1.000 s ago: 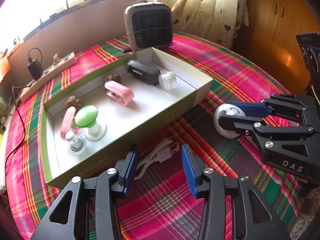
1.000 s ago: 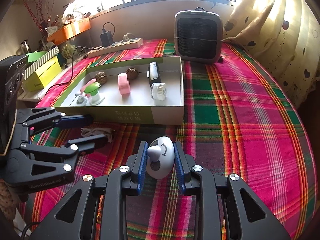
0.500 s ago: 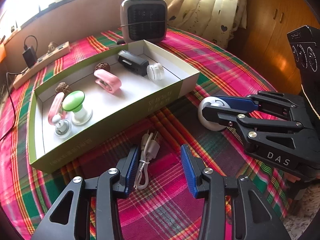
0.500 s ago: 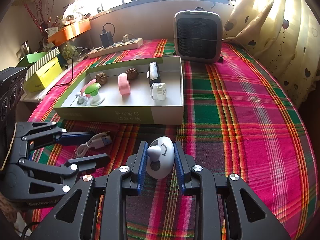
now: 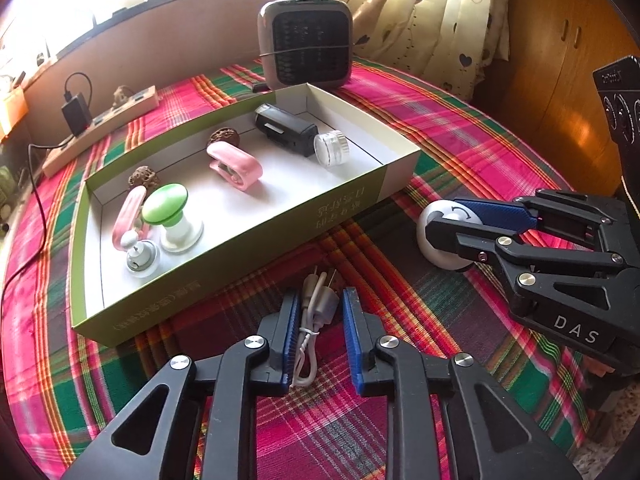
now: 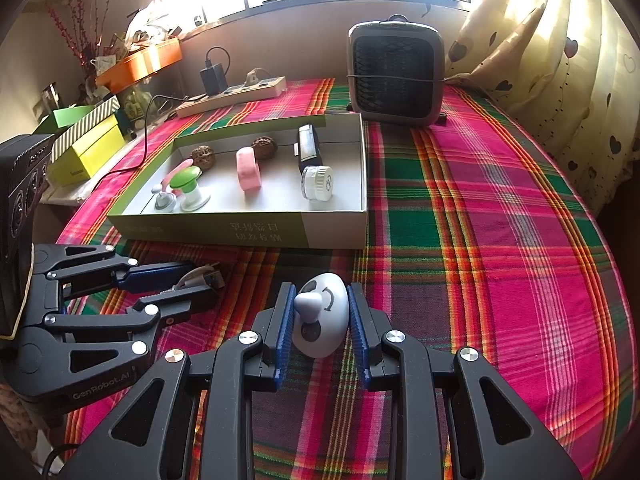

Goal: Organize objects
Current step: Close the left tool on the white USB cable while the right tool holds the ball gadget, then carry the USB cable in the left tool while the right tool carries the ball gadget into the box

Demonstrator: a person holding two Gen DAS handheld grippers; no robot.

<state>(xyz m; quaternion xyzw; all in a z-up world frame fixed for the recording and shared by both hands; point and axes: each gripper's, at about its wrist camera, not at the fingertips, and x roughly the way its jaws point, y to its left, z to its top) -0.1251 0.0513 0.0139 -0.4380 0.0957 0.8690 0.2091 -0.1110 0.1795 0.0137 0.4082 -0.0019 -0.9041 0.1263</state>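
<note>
**Cable and box: bearing for the coming lift**

My left hand-held gripper (image 5: 318,334) has just been closing and now clasps the white cable (image 5: 316,316), its length running along the fingers. The box (image 5: 224,268) lies just ahead and leftward. My right hand-held gripper (image 6: 320,330) grasps the white knob (image 6: 320,320) on the tabletop (image 6: 500,280).

Both fisheye views looked forward and steeply down along their own jaws, close over the plaid surface (image 5: 460,128). The left view faced the box (image 5: 352,200) from its near left; the right sat further right. Both shared the box (image 6: 332,232), heater (image 6: 396,72) and each other's gripper.
</note>
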